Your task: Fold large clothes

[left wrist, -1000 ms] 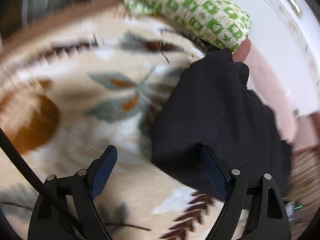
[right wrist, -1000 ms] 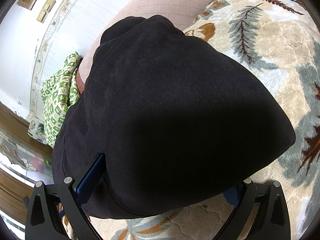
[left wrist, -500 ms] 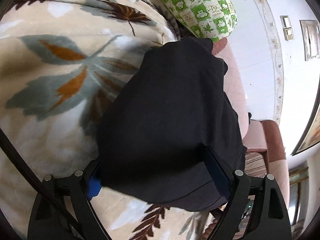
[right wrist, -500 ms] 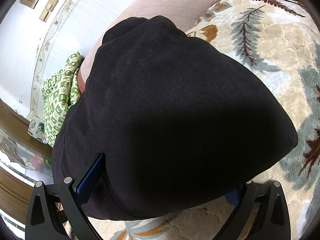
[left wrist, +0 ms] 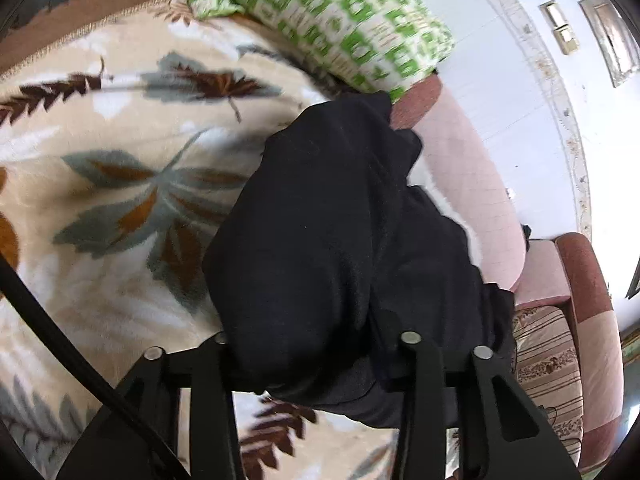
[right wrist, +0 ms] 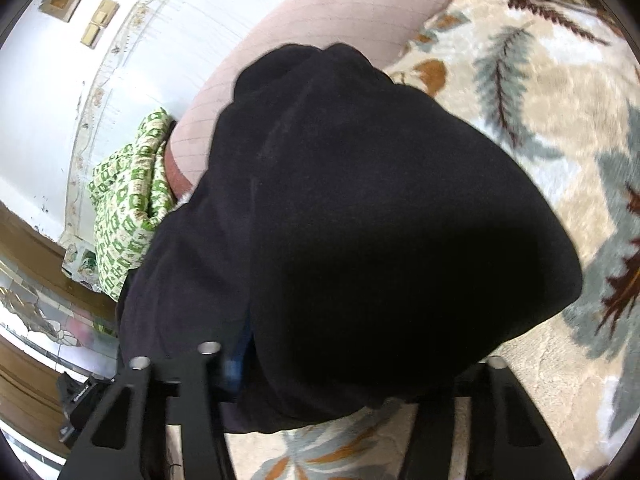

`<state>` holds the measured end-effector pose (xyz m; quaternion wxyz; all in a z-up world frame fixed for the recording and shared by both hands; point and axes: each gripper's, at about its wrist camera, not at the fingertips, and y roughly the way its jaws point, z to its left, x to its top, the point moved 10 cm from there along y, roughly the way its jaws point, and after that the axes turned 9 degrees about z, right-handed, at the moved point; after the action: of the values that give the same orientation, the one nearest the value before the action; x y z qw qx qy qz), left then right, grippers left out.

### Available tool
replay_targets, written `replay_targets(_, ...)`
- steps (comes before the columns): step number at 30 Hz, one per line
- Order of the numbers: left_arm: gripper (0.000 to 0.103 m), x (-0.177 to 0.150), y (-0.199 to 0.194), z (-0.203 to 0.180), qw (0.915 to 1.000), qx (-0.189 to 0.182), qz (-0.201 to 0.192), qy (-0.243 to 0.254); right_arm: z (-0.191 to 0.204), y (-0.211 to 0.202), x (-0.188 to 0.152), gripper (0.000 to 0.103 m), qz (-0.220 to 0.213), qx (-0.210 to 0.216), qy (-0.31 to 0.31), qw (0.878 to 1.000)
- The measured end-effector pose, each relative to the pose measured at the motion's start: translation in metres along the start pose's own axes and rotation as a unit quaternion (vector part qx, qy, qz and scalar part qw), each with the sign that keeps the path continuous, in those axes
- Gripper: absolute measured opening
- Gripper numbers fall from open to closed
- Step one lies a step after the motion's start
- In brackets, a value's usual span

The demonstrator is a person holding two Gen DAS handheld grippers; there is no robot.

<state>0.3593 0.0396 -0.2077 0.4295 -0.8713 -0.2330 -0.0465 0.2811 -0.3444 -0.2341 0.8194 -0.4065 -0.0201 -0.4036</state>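
A folded black garment lies on a leaf-patterned blanket and reaches back against a pink sofa cushion. My left gripper is shut on the garment's near edge; the cloth covers its fingertips. In the right wrist view the same black garment fills the middle. My right gripper has closed in on the garment's near fold, and the cloth hides both fingertips.
A green and white checked pillow lies at the back by the white wall; it also shows in the right wrist view. The pink cushion runs behind the garment. A striped seat cushion is to the right.
Both grippers went from open around the garment's near edge to closed on it. The left gripper first swung in over the garment.
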Motion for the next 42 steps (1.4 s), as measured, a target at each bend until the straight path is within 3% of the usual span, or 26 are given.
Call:
replay_targets(4, 0.033, -0.013, -0.020, -0.020, 0.9992, 0.023, -0.016, 0.028, 0.008, -0.017, 0.007, 0.039, -0.015, 0.004, -0.007, 1.000)
replay_targets(12, 0.032, -0.024, -0.037, -0.039, 0.9986, 0.032, -0.017, 0.038, 0.017, -0.045, 0.009, 0.037, -0.026, 0.012, -0.015, 0.999)
replay_targets(25, 0.032, -0.049, -0.057, -0.018, 0.9973, 0.060, -0.001, 0.042, 0.032, -0.068, -0.026, 0.037, 0.005, -0.007, -0.064, 0.998)
replay_targets(42, 0.033, -0.084, -0.079, 0.008, 0.9956, 0.076, 0.015, 0.052, 0.021, -0.088, -0.077, 0.037, 0.028, -0.011, -0.058, 0.998)
